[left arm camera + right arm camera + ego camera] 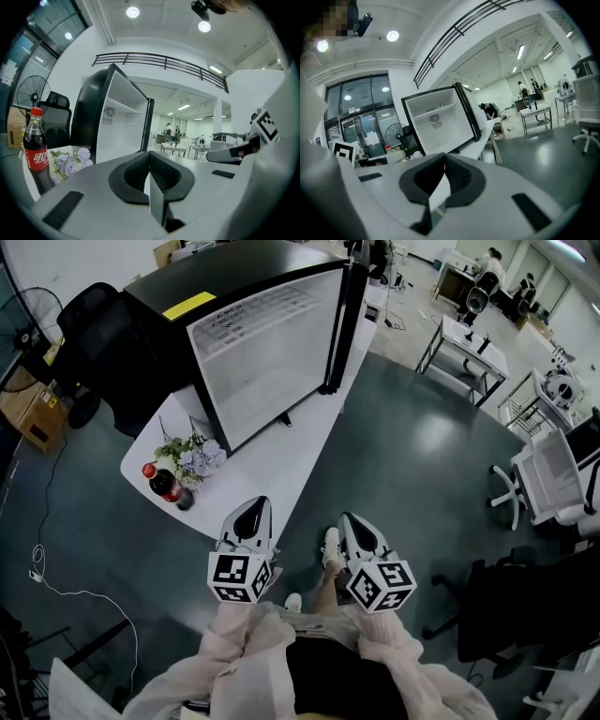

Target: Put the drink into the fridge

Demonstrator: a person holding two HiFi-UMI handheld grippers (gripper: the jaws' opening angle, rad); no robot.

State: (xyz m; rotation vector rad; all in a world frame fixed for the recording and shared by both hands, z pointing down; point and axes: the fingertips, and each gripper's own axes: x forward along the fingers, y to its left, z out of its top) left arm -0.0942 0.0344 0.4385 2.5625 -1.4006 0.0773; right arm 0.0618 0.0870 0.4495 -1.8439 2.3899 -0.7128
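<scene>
Currently cola bottle [165, 486] sits fwd-left of left gripper [256, 503], apart.

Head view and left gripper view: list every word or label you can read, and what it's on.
None reads clearly.
Bottle red label: white script, illegible.
Yellow sticker on fridge top: too small.
Print on the fridge's inner wall: too blurred.

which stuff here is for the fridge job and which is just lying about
Job: cola bottle, open fridge, left gripper, right gripper, both with jaws shut and empty.
Lying about: flowers, fan, black chair, white chair.
</scene>
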